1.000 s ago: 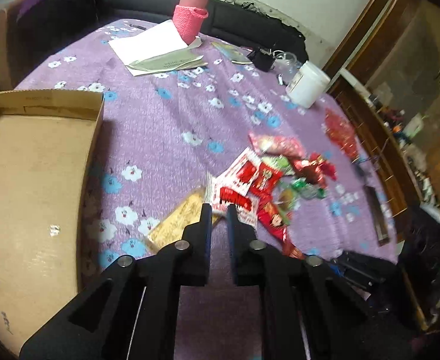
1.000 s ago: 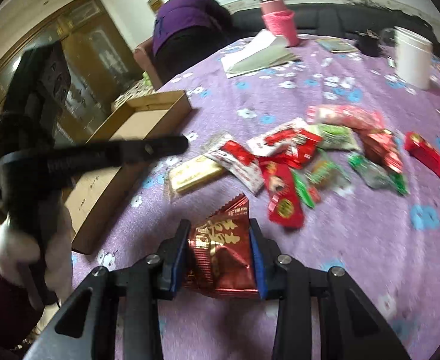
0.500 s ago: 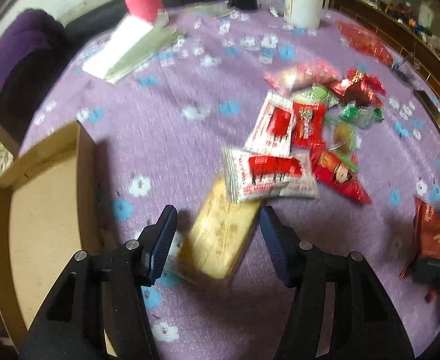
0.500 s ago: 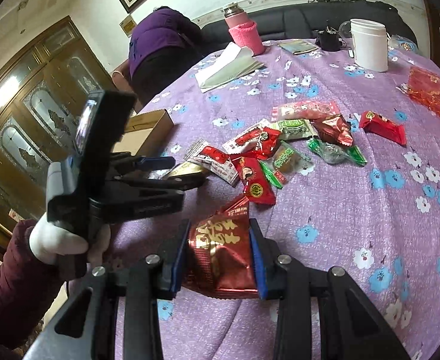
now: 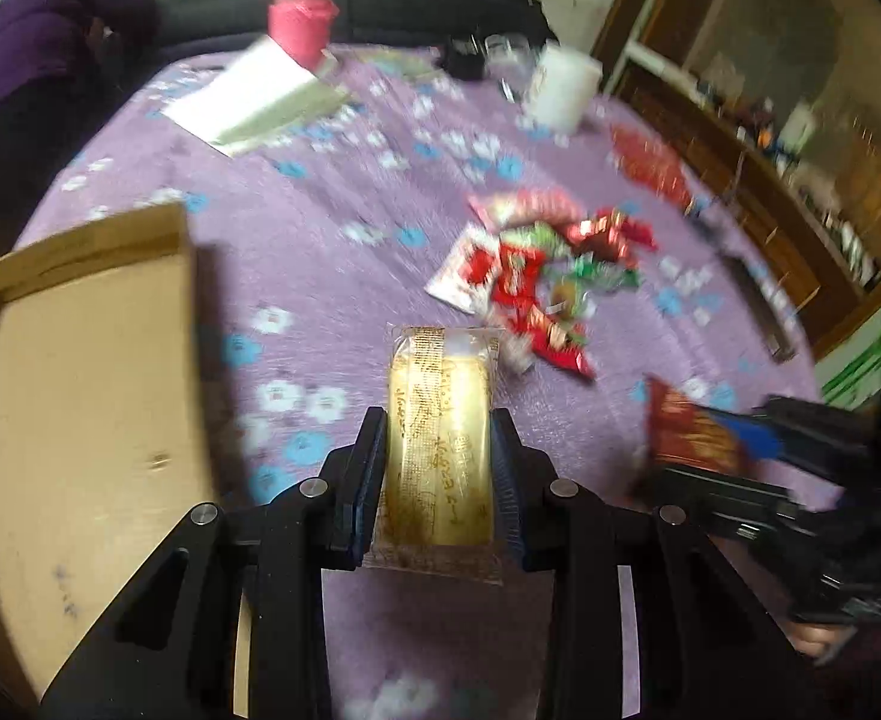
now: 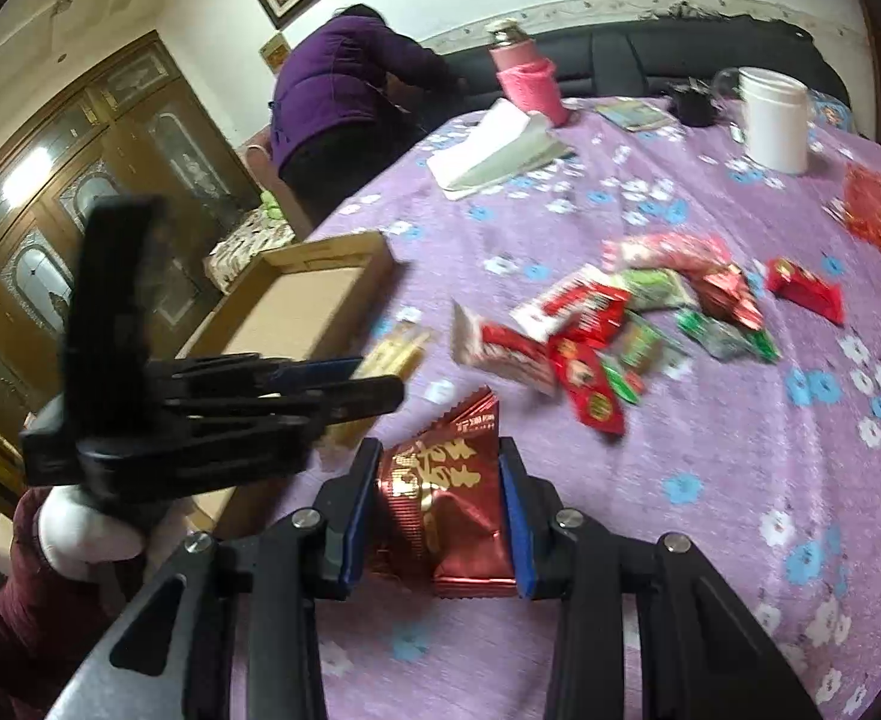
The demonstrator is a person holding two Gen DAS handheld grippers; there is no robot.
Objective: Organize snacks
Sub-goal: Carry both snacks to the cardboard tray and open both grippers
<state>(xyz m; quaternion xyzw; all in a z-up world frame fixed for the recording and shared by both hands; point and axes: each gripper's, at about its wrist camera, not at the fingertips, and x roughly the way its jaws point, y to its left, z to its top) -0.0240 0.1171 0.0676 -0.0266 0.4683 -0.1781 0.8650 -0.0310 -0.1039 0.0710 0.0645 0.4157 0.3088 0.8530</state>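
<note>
Both grippers are loaded at once, which looks like a way to save trips to the box. The left gripper (image 5: 438,420) is clamped on the long sides of a yellow biscuit packet (image 5: 440,432), the packet lying lengthwise between the fingers and sticking out forward, lifted clear of the purple flowered table (image 5: 332,240). Gripping it across its narrow width makes sense: the packet is stiff and flat, so it sits square and should not droop. The right gripper (image 6: 439,480) is squeezed onto a red foil snack bag (image 6: 440,504), whose crinkled top fans out past the fingertips; soft foil like that could slip if the grip eases. The cardboard box (image 5: 80,396), open and shallow, lies at about nine o'clock from the left gripper, close beside it, and I see nothing in the part of it that shows, so I judge the sorting has barely begun. The loose pile of snacks (image 6: 620,324), mostly red and green wrappers, lies at about one o'clock from the right gripper, well apart from the box. A white jar (image 6: 773,120) and a pink flask (image 6: 527,81) stand at the far edge, out of the way.
</note>
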